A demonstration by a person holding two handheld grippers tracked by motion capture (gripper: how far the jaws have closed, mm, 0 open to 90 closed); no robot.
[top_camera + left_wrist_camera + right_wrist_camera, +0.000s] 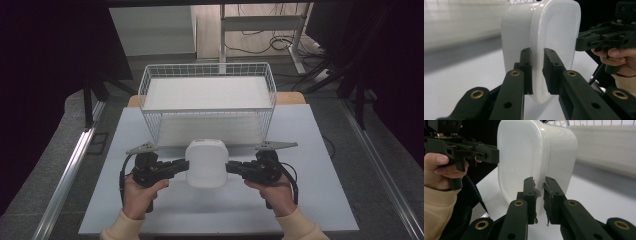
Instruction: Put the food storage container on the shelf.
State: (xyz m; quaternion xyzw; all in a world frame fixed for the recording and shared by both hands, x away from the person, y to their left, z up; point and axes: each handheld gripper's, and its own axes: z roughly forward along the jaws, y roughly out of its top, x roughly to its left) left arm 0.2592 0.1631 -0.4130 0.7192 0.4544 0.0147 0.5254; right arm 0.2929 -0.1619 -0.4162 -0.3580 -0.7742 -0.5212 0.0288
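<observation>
- Black jaws of the left gripper (537, 72) pinch the rim of a white tub (541, 37), nearly closed on it.
- Right gripper (539, 195) clamps the opposite rim the same way.
- Tub hangs between both grippers above the table (150, 210), just before the wire basket (207, 92).
- Likely step: carrying it; next, an even, level move over the basket wall.

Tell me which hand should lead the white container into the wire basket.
Neither, probably: left gripper and right gripper each clamp a rim of the white container, equally far from the wire basket. Move both together.
</observation>
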